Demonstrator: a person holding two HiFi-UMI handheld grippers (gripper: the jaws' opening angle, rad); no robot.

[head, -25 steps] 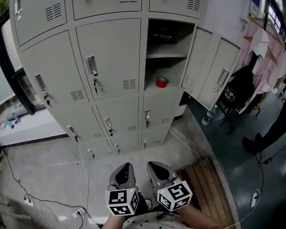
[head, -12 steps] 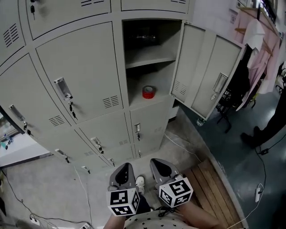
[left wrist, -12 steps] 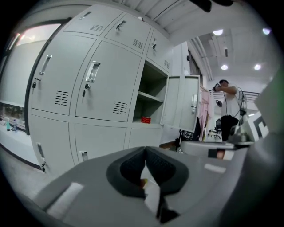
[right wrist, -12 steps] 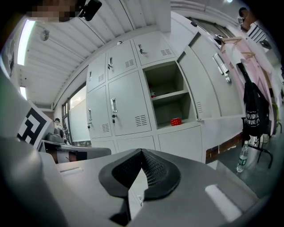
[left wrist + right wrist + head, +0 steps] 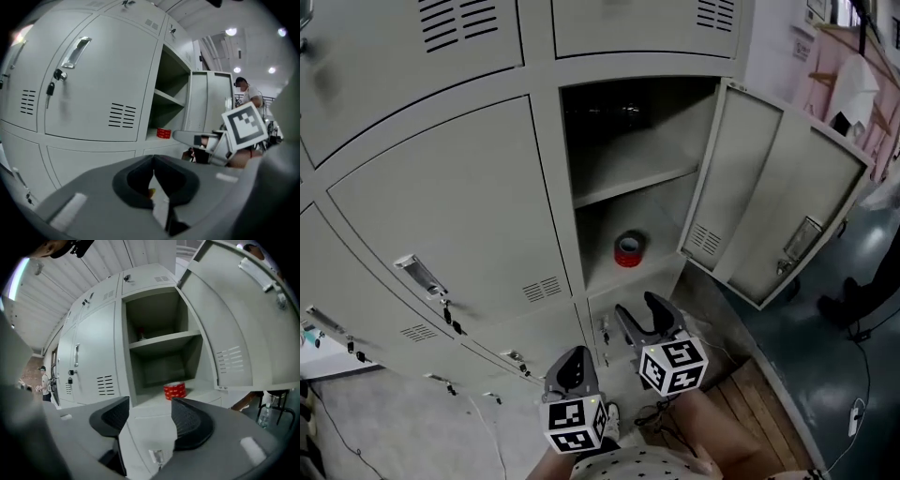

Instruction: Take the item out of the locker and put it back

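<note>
Standing open, the locker [image 5: 633, 178] faces the right gripper [image 5: 639, 311], whose empty jaws have just been opening. The left gripper [image 5: 575, 364], at its seven o'clock, is closed on nothing. At twelve o'clock, on the lower floor, sits the tape [image 5: 627, 250]. It is probably light and stiff, so pinch across its sides.

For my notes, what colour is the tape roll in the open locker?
The tape roll is red; the right gripper view shows it best.
</note>
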